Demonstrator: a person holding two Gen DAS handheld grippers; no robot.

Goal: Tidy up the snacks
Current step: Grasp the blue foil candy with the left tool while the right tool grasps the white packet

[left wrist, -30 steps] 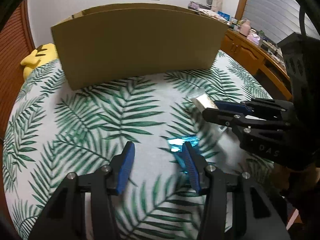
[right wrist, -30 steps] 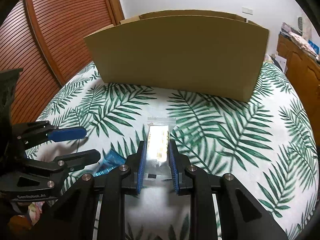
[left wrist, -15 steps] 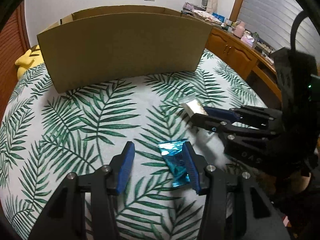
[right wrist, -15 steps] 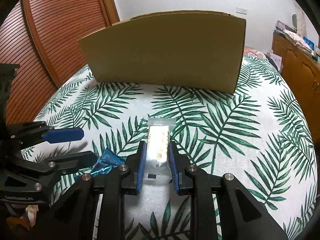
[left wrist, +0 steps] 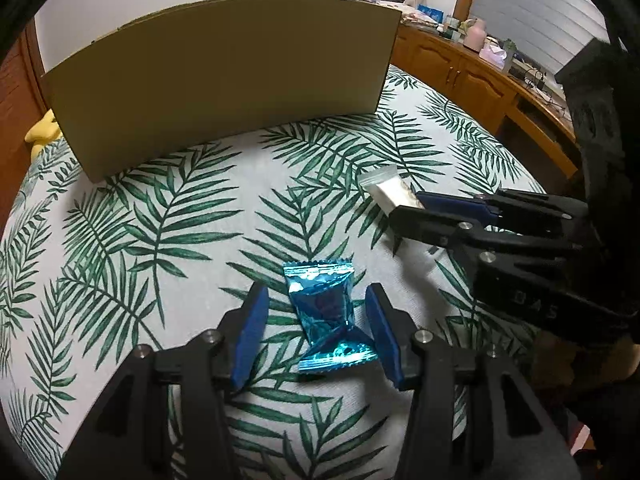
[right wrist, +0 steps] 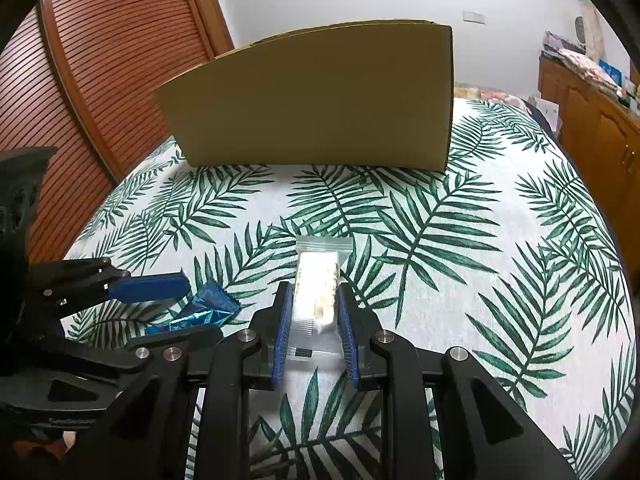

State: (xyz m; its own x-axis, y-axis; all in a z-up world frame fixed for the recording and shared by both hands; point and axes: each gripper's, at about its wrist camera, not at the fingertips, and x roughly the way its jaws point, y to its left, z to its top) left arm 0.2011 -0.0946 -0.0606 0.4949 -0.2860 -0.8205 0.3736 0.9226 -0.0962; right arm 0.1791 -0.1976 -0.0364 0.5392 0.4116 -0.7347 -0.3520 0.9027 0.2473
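A blue foil candy packet lies on the palm-leaf cloth between the fingers of my left gripper. Its jaws are opening and the pads stand clear of the packet. My right gripper is shut on a pale snack bar in a clear wrapper, low over the cloth. In the left wrist view the right gripper and the bar sit to the right. The right wrist view shows the left gripper around the blue packet. A tall cardboard box stands behind; its inside is hidden.
A wooden cabinet with clutter on top runs along the right side. A slatted wooden door is at the left. A yellow plush toy peeks out left of the box. The cloth curves away at its edges.
My left gripper has shifted right, so the blue packet went from beside its right finger to between both fingers. The right gripper still holds the bar.
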